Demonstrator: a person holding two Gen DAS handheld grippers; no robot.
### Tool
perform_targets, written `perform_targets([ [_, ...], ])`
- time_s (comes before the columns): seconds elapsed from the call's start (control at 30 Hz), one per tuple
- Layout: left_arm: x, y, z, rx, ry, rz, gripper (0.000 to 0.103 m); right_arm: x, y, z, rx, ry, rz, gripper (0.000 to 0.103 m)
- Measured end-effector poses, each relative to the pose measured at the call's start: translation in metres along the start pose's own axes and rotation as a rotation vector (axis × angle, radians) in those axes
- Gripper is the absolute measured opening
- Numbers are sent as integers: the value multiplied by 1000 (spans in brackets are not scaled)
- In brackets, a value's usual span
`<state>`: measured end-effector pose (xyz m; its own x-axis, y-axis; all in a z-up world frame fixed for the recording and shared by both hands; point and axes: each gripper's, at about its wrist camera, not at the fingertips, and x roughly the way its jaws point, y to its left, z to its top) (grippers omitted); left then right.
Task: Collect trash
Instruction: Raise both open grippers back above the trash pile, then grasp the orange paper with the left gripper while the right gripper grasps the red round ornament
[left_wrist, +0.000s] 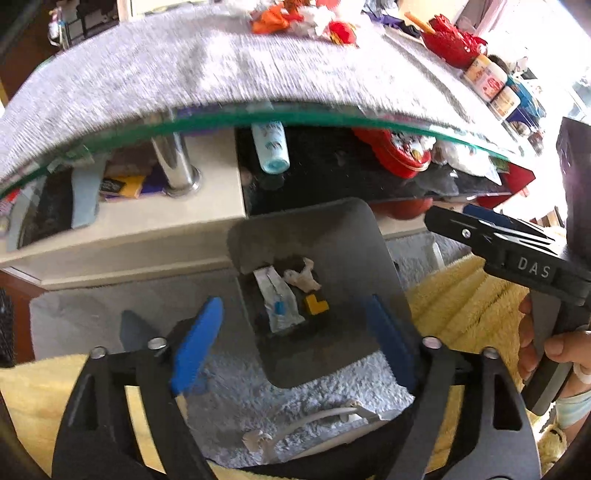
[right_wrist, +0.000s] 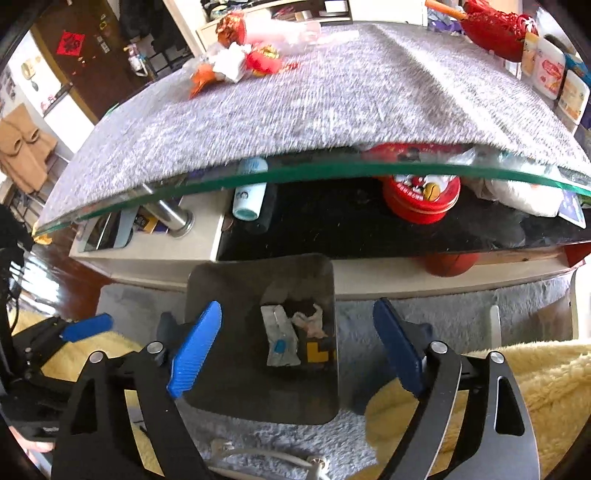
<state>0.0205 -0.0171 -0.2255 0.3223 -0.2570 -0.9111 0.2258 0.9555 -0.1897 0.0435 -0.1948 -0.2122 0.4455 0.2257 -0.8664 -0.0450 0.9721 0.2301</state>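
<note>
Left gripper (left_wrist: 291, 347): jaws spread, empty, above the waste bin (left_wrist: 343, 229). Right gripper (right_wrist: 295, 347): likewise spread, empty. Bin on the rug directly ahead, holding wrappers (left_wrist: 280, 299). Remaining trash (right_wrist: 236, 62) far ahead on the tabletop, presumably next.

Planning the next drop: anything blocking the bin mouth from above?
Nothing visible does. The bin is open-topped, holding only wrappers at the bottom. Left gripper and right gripper are open, empty, above it.
</note>
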Motion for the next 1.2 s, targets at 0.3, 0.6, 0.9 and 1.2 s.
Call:
perform_targets([
  [0.3, -27, 7, 29, 3, -76, 8, 84, -23, -5, 30, 21, -67, 9, 87],
  [0.6, -47, 20, 75, -8, -151, 26, 84, -48, -5, 83, 10, -162, 1, 87],
  [0.9, -57, 31, 133, 3, -219, 54, 84, -45, -12, 135, 22, -206, 3, 87],
  [1.2, -45, 32, 181, 14, -235, 67, 84, -20, -15, 174, 3, -185, -17, 87],
])
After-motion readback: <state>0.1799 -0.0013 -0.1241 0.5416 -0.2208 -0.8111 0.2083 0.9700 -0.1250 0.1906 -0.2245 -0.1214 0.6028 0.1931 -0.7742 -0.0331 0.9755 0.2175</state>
